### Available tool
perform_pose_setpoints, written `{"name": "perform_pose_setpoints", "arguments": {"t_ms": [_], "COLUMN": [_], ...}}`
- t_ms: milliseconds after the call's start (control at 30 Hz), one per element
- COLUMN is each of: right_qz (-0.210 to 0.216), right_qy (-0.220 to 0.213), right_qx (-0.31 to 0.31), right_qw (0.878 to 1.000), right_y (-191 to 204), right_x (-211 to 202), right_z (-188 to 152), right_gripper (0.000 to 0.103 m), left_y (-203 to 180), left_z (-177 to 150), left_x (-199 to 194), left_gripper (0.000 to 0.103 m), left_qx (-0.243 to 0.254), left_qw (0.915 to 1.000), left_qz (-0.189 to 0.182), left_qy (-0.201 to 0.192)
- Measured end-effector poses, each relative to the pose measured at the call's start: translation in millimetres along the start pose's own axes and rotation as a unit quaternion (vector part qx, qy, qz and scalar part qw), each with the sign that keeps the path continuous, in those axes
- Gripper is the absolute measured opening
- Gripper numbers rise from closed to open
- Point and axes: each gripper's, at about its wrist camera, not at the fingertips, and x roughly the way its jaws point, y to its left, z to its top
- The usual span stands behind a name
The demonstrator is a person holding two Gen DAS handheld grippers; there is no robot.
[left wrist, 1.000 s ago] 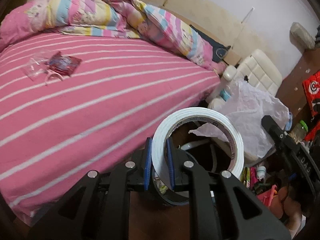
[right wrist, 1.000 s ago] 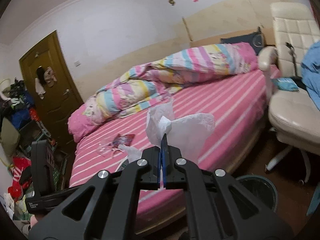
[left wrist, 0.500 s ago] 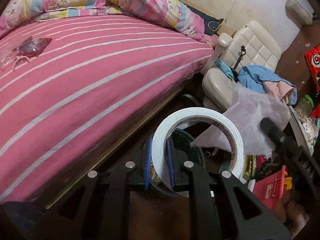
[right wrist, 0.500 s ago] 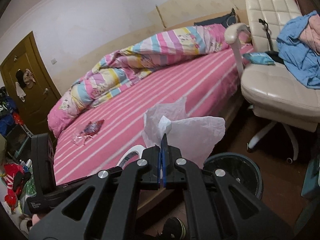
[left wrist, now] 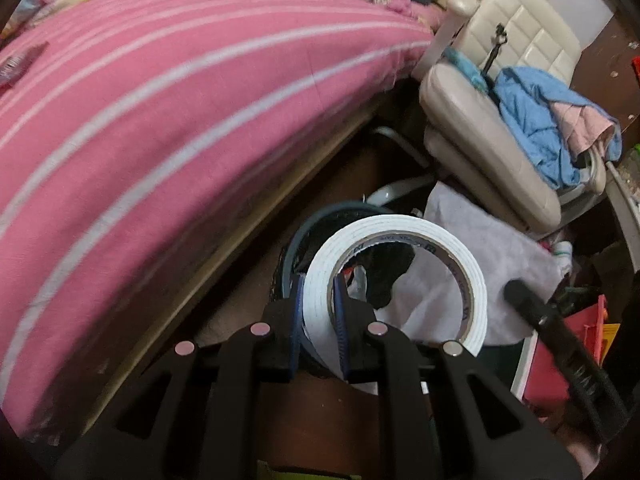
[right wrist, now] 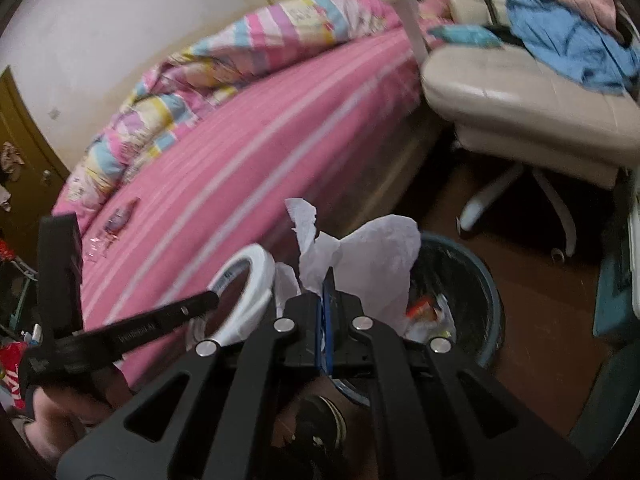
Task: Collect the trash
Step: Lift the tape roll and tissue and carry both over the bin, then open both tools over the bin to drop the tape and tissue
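My left gripper point(left wrist: 319, 308) is shut on a white tape roll point(left wrist: 400, 236), held upright just above a dark round trash bin point(left wrist: 316, 220) on the floor beside the bed. My right gripper point(right wrist: 326, 292) is shut on a crumpled white tissue point(right wrist: 376, 252), held over the same bin point(right wrist: 476, 280), which holds wrappers. The tape roll point(right wrist: 252, 276) and the left gripper show at the left of the right wrist view. The tissue point(left wrist: 492, 264) shows right of the tape in the left wrist view. A red wrapper point(right wrist: 120, 216) and clear plastic lie on the bed.
A pink striped bed point(left wrist: 160, 120) fills the left, with a rolled quilt point(right wrist: 200, 92) at its far side. A cream office chair point(left wrist: 488, 128) with blue and pink clothes point(left wrist: 536, 120) stands right of the bin. Red clutter point(left wrist: 592, 332) lies at the right.
Both grippers have swung from over the bed down toward the floor, and now hold the tape roll and the tissue above the trash bin. Both stayed shut.
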Motion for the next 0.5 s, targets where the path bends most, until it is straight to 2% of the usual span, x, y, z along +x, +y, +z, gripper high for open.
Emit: {"name": "perform_pose_setpoints", "arguments": {"t_ms": [167,500], "right_qz": [-0.023,-0.054], "right_qy": [0.040,0.078], "right_qx": [0.019,0.032], "right_qw": [0.999,0.995], "right_y": [-25,-56], "right_x": [31,74], "right_z": [-15,-26], "right_gripper": [0.002,0.004], "left_y": [-5,-21], "left_z": [-1,2], "left_x": [33,98], "left_gripper": [0.014,0.014], "left_qx": [0.004,0.015], "left_qw": [0.9995,0.9962], "left_qz": [-0.005,-0.006], "left_qy": [0.031,0.085]}}
